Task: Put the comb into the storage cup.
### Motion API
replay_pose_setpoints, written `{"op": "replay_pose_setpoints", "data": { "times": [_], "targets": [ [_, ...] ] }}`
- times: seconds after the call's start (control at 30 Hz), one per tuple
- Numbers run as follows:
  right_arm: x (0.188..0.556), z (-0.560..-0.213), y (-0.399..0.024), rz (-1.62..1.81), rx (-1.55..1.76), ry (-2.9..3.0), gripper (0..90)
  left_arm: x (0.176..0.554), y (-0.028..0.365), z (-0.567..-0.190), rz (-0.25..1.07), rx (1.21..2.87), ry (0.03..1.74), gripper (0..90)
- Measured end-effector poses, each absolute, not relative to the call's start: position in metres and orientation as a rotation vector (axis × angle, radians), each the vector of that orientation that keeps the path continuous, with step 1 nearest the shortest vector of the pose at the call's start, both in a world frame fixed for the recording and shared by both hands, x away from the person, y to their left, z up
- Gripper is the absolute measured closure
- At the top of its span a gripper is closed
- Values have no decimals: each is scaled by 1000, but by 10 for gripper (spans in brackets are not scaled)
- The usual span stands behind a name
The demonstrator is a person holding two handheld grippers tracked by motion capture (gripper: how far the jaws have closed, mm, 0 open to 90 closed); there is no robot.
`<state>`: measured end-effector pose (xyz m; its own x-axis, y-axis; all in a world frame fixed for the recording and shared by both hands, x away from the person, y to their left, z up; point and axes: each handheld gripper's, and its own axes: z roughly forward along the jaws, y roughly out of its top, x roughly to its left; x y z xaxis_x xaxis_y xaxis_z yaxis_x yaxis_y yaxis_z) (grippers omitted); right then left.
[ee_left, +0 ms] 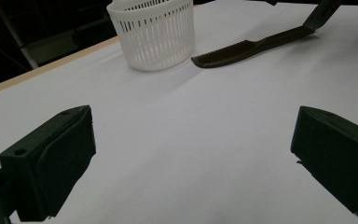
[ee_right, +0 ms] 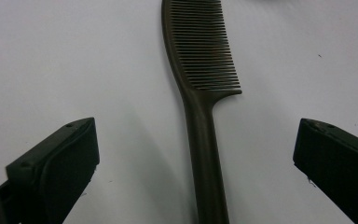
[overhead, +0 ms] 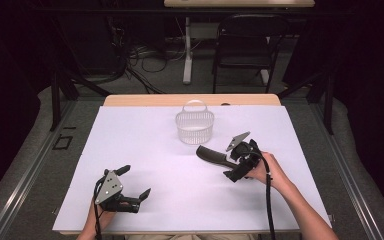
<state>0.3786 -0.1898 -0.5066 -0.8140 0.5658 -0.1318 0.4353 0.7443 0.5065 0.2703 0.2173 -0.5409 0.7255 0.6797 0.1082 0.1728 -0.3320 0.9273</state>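
Two jaws wide | comb (ee_right: 205, 107) handle between right tool (ee_right: 196, 172); untouched

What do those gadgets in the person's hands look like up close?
Each is a black handheld tool. The left gripper and the right gripper both carry a grey three-cornered plate on top, with two blocky black jaws in front and a black cable trailing behind. The forearms are bare.
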Motion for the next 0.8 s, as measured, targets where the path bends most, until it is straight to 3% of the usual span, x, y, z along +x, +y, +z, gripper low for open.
{"op": "replay_pose_setpoints", "data": {
  "times": [0.3,0.67,0.8],
  "targets": [
    [388,-504,-186,613,775,2698,157,270,218,-541,601,1872,665,0],
    [399,-511,-177,492,730,2771,500,270,218,-540,619,1864,670,2],
    [403,-514,-171,420,708,2800,575,271,218,-541,614,1868,668,2]
  ]
}}
